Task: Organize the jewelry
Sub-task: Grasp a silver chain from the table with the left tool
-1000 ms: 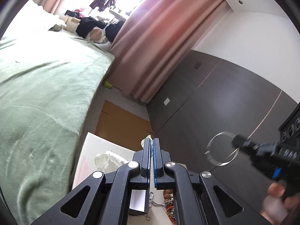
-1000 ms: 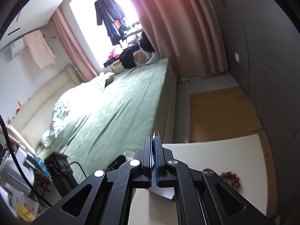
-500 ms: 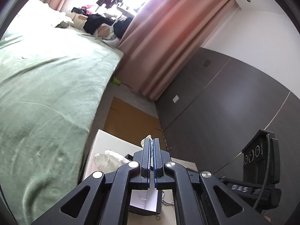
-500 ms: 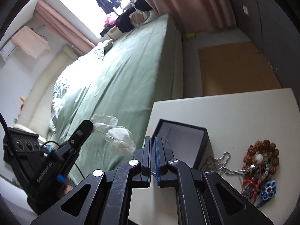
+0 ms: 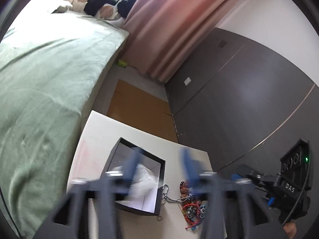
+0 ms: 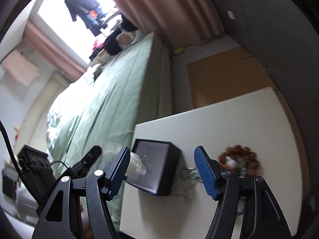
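Note:
An open black jewelry box [image 5: 137,181] with a pale lining sits on the white table [image 5: 123,131]. Right of it lies a silver ball chain [image 5: 171,198] and a pile of beaded bracelets [image 5: 192,205]. My left gripper [image 5: 159,167] is open and blurred, hovering above the box, with a clear plastic bag [image 5: 143,179] below it in the box. In the right wrist view my right gripper [image 6: 162,167] is open over the box [image 6: 157,169], with the brown bead bracelet [image 6: 239,157] and chain [image 6: 189,173] to its right.
A green-covered bed [image 5: 43,75] runs along the table's left side. Dark wardrobe doors [image 5: 239,91] and a pink curtain [image 5: 169,23] stand beyond. Cardboard [image 5: 137,107] lies on the floor past the table's far edge.
Both grippers have opened from shut. The left view has tilted down onto the table; the clear plastic bag has gone from the left fingers into the box.

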Demonstrator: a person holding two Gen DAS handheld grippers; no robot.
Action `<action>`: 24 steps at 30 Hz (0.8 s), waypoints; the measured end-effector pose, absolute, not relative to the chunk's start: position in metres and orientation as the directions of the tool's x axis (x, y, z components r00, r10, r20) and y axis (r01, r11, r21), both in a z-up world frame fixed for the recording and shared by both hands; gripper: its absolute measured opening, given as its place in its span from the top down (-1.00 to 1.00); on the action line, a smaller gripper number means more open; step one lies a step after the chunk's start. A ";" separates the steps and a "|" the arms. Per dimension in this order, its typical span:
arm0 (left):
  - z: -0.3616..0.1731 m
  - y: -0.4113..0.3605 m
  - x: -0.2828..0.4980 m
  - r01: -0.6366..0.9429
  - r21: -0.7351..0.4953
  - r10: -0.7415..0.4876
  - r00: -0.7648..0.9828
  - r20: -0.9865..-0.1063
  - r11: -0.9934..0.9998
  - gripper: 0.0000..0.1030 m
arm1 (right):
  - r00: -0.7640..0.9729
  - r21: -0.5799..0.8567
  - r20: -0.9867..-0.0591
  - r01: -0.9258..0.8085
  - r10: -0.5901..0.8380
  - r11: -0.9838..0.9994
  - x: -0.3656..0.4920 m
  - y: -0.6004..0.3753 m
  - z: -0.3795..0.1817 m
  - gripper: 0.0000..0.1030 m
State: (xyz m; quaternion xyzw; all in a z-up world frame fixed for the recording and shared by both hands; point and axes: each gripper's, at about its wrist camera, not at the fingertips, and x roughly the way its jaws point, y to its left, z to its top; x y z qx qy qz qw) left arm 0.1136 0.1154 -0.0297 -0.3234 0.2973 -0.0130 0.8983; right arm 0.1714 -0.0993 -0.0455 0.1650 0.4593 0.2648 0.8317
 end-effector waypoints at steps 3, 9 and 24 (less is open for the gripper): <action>-0.025 0.104 0.111 -0.144 -0.567 -0.204 0.839 -0.505 0.811 -0.34 | 0.463 0.520 -0.672 -0.260 0.578 0.814 0.169 -0.117 -0.044 -0.31; -0.028 0.070 0.114 -0.076 -0.559 -0.269 0.818 -0.509 0.826 -0.34 | 0.493 0.547 -0.676 -0.163 0.548 0.821 0.158 -0.157 -0.050 -0.31; -0.058 -0.033 0.150 0.068 -0.409 -0.339 0.691 -0.639 0.910 0.03 | 0.448 0.619 -0.703 0.003 0.552 0.785 0.151 -0.220 -0.094 -0.30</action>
